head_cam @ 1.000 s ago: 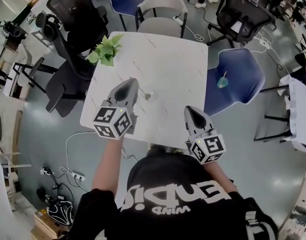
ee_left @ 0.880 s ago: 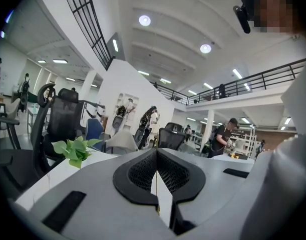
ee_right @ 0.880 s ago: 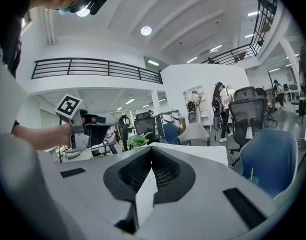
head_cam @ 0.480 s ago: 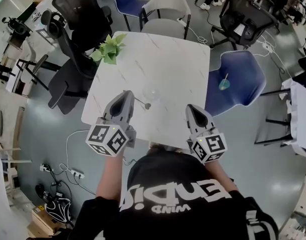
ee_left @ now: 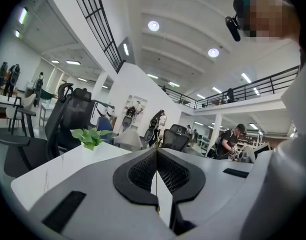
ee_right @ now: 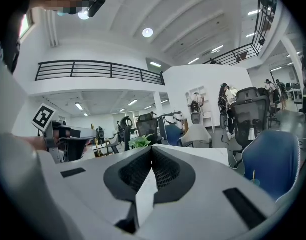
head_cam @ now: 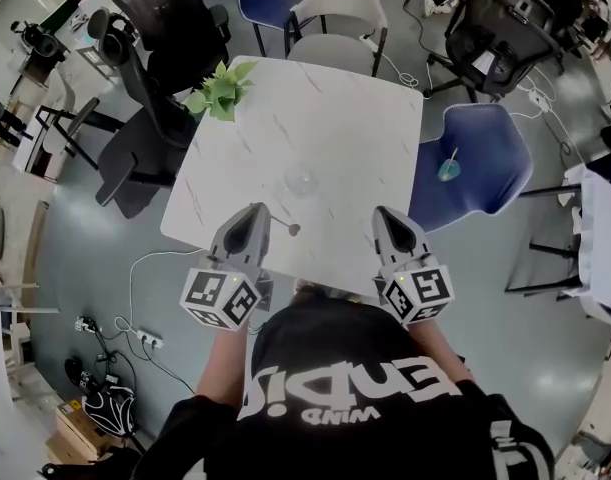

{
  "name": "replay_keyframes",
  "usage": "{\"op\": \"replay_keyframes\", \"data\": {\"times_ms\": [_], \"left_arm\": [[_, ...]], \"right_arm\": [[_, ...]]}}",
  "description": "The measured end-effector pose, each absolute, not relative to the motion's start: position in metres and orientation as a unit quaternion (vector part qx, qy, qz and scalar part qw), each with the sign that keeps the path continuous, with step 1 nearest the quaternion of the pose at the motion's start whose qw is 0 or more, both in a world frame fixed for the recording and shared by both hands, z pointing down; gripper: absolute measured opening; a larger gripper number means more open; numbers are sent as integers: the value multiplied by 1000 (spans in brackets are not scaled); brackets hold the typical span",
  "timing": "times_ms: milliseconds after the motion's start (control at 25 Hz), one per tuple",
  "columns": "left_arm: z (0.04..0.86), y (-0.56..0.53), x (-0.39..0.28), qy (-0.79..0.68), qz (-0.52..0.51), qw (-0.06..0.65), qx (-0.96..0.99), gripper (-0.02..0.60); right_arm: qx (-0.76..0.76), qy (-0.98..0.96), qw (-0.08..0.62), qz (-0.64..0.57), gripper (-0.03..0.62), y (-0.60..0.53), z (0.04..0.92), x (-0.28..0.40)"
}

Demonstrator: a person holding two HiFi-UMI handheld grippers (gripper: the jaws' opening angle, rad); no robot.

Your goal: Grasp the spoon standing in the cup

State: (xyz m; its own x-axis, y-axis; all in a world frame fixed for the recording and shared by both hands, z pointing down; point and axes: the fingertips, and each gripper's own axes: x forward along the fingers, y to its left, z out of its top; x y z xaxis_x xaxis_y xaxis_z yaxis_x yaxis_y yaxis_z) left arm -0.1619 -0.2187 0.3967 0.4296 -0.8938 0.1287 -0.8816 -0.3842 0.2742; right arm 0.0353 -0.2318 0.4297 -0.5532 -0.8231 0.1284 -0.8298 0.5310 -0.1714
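Only head view shows cup (head_cam: 300,180); L gripper (head_cam: 255,211) clamps spoon (head_cam: 282,226), R gripper (head_cam: 383,213) jaws together, empty.

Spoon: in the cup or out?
Out. The left gripper is shut on the spoon, which is clear of the cup.

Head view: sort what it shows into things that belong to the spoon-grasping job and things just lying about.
Job: spoon, pinched in the left gripper; clear cup on the table.
Lying about: potted plant; blue chair with a teal cup on its seat; right gripper, shut, empty.
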Motion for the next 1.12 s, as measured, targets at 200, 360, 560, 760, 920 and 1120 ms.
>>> {"op": "replay_keyframes", "data": {"times_ms": [200,360,560,760,920,1120], "left_arm": [[407,-209,-161,-542,-18,155,826,14],[411,-206,-161,-550,-22,156,820,14],[411,-204,-160,-549,-22,153,821,14],[410,-205,-159,-548,-21,153,822,14],[409,-204,-161,-549,-25,156,821,14],[408,-203,-166,-551,-29,157,819,14]], "right_arm": [[467,-878,16,107,12,-229,430,33],[464,-879,15,106,12,-228,431,32],[463,-880,14,105,12,-225,431,32],[463,-880,15,107,12,-225,431,32],[461,-881,16,105,12,-224,430,32],[457,-883,17,103,12,-223,429,27]]}}
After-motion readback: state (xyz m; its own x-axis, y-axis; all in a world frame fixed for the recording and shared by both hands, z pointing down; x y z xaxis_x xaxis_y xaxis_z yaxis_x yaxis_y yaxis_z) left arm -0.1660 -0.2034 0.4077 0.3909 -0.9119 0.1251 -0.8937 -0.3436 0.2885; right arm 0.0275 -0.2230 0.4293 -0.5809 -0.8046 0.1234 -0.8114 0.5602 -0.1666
